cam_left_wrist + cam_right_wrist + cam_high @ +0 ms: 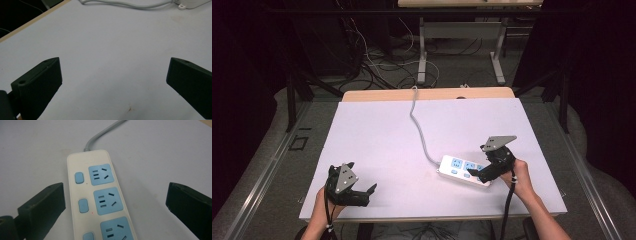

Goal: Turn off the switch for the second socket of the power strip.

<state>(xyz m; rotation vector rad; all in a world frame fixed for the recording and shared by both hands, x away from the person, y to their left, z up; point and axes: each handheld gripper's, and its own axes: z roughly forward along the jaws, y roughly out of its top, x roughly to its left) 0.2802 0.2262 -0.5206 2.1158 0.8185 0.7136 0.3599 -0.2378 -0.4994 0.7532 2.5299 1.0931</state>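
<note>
Resting on the white tabletop, a power strip faces dark surroundings.

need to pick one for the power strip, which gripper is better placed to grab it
Right. The right gripper hangs over the power strip, jaws open on both sides of it; the left gripper is open over bare table.

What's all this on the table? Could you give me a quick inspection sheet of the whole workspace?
Surface: white table top, bare apart from a small stain near the left tongs.
Job's things: white power strip with blue sockets and blue switches, lying flat, nothing plugged in.
Clutter: nothing seen.
Grippers: left tongs open, over bare table; right tongs open, over the power strip.
Cables: grey cord runs from the strip to the far edge; a black cable trails from each tongs.
Surroundings: dark floor with loose wires, another table's legs behind.
</note>
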